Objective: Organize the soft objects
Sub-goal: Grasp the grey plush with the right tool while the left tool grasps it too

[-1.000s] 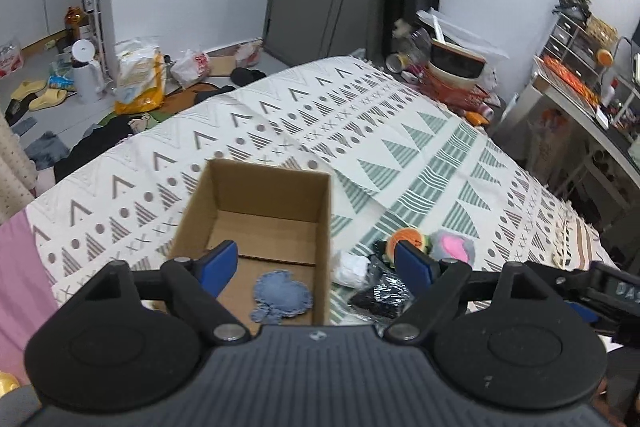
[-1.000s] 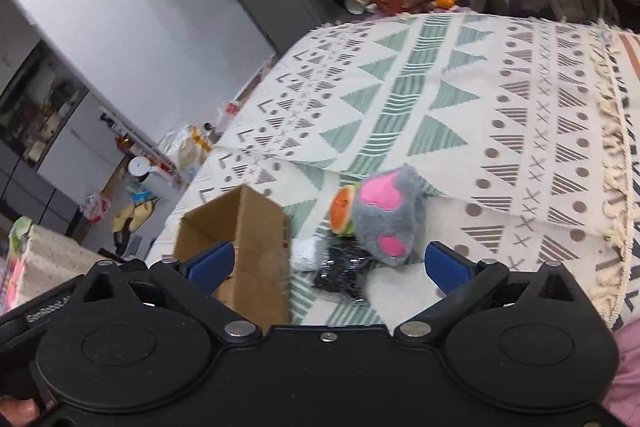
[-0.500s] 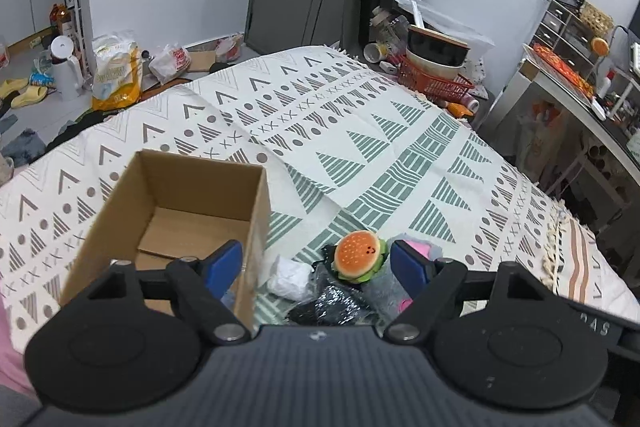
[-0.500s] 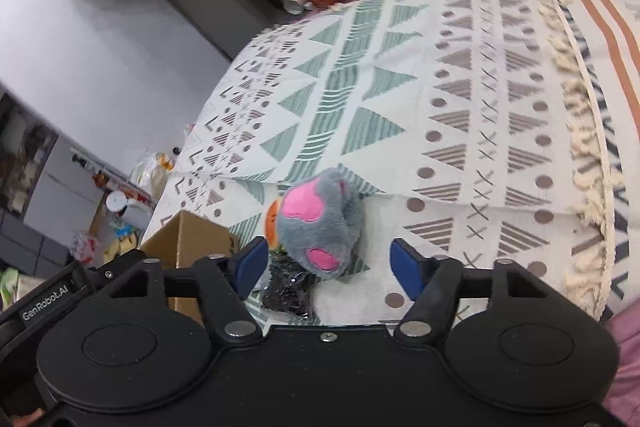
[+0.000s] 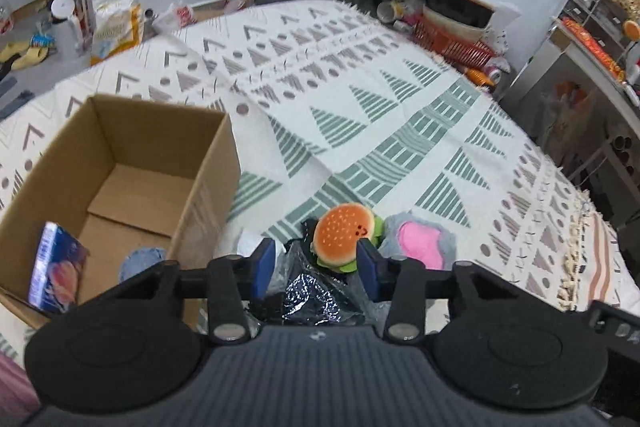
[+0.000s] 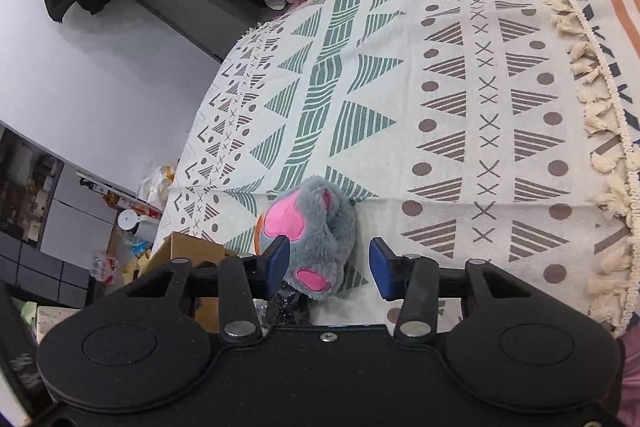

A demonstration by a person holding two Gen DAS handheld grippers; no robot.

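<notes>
1. Left wrist view:
   - Left gripper (image 5: 316, 269) hangs low over the loose pile beside the cardboard box (image 5: 120, 195). Its blue fingers (image 5: 264, 267) are partly open and hold nothing.
   - The burger toy (image 5: 346, 237) sits at 12 o'clock in the gap, close against the right-hand finger. A crinkled black plastic bag (image 5: 312, 291) lies under the gap.
   - The grey and pink plush (image 5: 420, 247) lies at 2 o'clock, touching the burger toy.
   - The box stands at 9 o'clock, open-topped on the patterned blanket (image 5: 400, 131). Inside lie a blue packet (image 5: 56, 267) and a blue denim patch (image 5: 140, 261).

2. Right wrist view:
   - Right gripper (image 6: 330, 269) straddles the grey and pink plush. The jaws stand wide. The left finger touches or nearly touches the fur; the right finger is clear of it. Nothing is gripped.
   - The burger toy shows only as an orange edge at 10 o'clock behind the plush. The box corner lies at 9 o'clock.

3. Step in hand, as judged: both grippers are lining up picks from the pile.

4. Next move calls for:
   - closing each gripper on the soft body only;
   - keeping the left fingers off the bag;
   - carrying toward 9 o'clock, over the box rim.
</notes>
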